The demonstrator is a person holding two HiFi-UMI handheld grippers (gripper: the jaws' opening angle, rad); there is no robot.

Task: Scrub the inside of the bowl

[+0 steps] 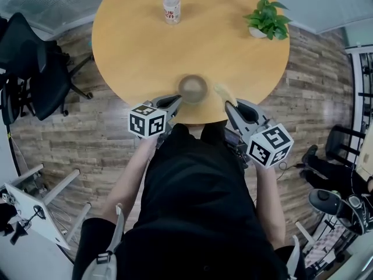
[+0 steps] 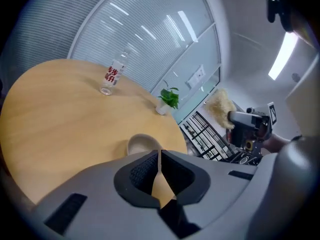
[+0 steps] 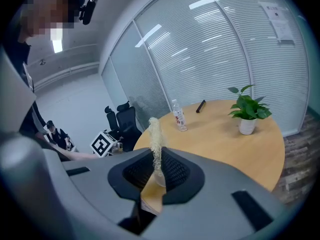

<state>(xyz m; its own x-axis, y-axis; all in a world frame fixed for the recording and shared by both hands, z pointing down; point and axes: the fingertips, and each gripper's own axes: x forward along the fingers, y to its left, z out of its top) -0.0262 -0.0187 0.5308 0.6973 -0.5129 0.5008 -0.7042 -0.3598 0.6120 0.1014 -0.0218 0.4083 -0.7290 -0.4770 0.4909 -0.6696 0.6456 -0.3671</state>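
Note:
A beige bowl stands upright near the front edge of the round wooden table. My left gripper hovers just left of the bowl, shut with nothing between its pads. In the left gripper view the bowl lies just beyond the closed jaws. My right gripper sits to the right of the bowl, shut on a pale fibrous scrubber. That scrubber sticks up from between the right gripper's pads.
A water bottle stands at the table's far side and a potted plant at the far right. A small black object lies behind the bottle. Black office chairs stand left of the table; wood floor surrounds it.

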